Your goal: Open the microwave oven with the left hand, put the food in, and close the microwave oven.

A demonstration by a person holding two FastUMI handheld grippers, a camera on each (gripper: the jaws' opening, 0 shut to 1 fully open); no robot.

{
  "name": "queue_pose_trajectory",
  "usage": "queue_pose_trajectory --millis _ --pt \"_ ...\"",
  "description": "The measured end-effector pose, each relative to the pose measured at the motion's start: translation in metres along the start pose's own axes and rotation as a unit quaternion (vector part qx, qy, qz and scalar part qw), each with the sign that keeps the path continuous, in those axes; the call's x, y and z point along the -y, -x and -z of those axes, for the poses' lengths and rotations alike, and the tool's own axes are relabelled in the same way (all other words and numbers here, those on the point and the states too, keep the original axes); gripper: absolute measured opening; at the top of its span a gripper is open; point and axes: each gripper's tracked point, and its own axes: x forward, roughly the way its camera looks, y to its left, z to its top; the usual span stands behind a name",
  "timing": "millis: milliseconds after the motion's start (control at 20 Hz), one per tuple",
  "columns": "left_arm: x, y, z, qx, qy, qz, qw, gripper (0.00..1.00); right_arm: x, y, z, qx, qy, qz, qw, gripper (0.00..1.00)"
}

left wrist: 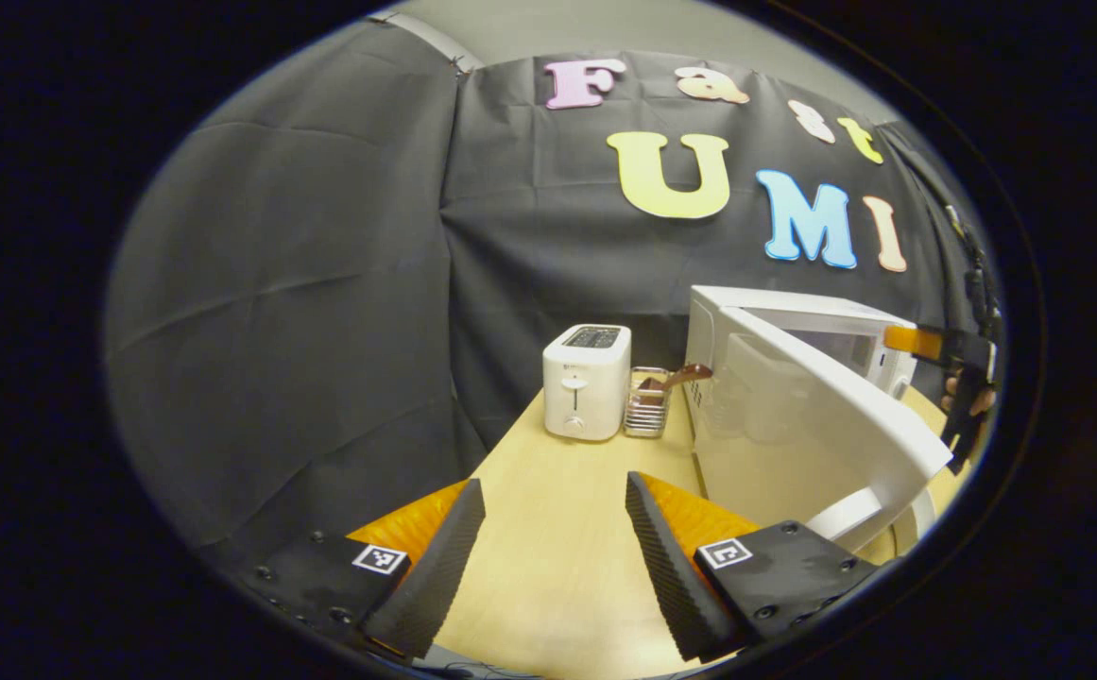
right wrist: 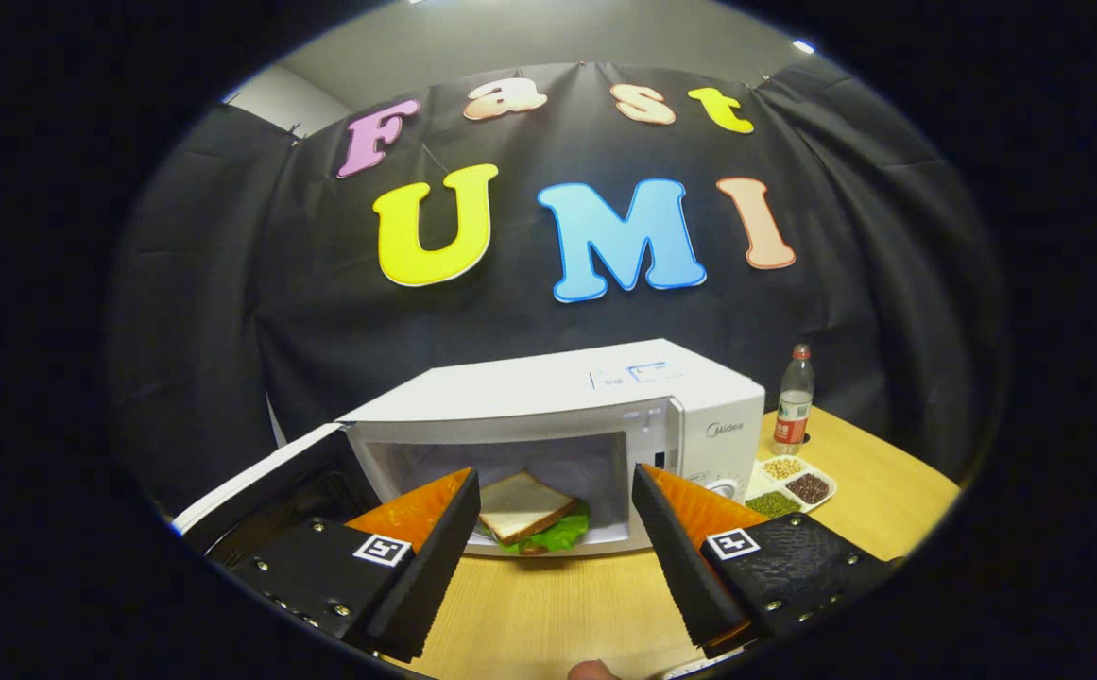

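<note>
A pale wooden table (right wrist: pixel 548 604) bears a white boxy microwave oven (right wrist: pixel 595 416), door (left wrist: pixel 822 406) swung wide (food loaded). The lettuce sandwich (right wrist: pixel 529 518) lies inside. Left gripper (left wrist: pixel 553 557) and right gripper (right wrist: pixel 553 548) gape empty before it, free for closing.

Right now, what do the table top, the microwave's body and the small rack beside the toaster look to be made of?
Table top: pale wood or wood-look laminate, faint grain, matte. Microwave: white casing, smooth, metal or plastic unclear. Rack: thin shiny wire, probably metal.
</note>
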Motion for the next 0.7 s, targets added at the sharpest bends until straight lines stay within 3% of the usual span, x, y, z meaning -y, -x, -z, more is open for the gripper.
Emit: queue_pose_trajectory --millis 150,500,700 --pt "0.007 0.004 0.0 0.004 0.0 -0.005 1.0 0.93 0.016 0.043 -0.027 0.025 0.029 -0.006 0.999 0.98" --pt "0.025 0.022 0.004 0.011 0.007 -0.015 1.0 0.97 0.049 0.125 -0.072 0.064 0.036 -0.016 0.997 0.98" --pt "0.047 0.028 0.009 0.007 -0.002 -0.008 1.0 0.42 0.069 0.144 -0.081 0.071 0.031 -0.013 0.997 0.98"
